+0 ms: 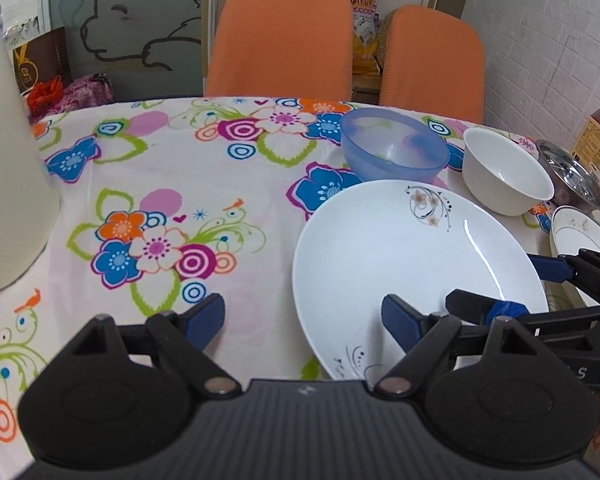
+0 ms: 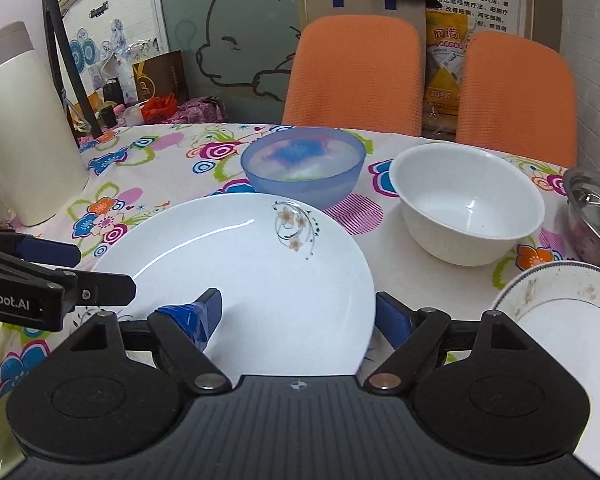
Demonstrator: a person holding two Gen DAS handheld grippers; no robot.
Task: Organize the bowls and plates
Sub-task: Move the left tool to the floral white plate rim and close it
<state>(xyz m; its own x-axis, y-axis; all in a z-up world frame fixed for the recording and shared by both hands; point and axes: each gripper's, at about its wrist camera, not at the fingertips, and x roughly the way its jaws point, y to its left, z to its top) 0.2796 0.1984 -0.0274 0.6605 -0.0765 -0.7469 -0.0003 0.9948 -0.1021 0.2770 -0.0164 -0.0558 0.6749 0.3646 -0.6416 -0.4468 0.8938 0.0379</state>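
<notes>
Big plate (image 2: pixel 236 280): it lies flat on the flowered cloth (image 1: pixel 160 168), close to us, in front of the blue bowl (image 2: pixel 302 168) and white bowl (image 2: pixel 466 216).
Left gripper (image 1: pixel 302 322): our jaws are wide open and hold nothing. One finger is over the plate's edge, one over the cloth.
Right gripper (image 2: pixel 298 314): our jaws are wide open around the plate's near edge. They hold nothing.
Dirty plate (image 2: pixel 564 312): it sits to the right.
Tip: we think we should pinch the rim gently from both sides, then lift it level.
</notes>
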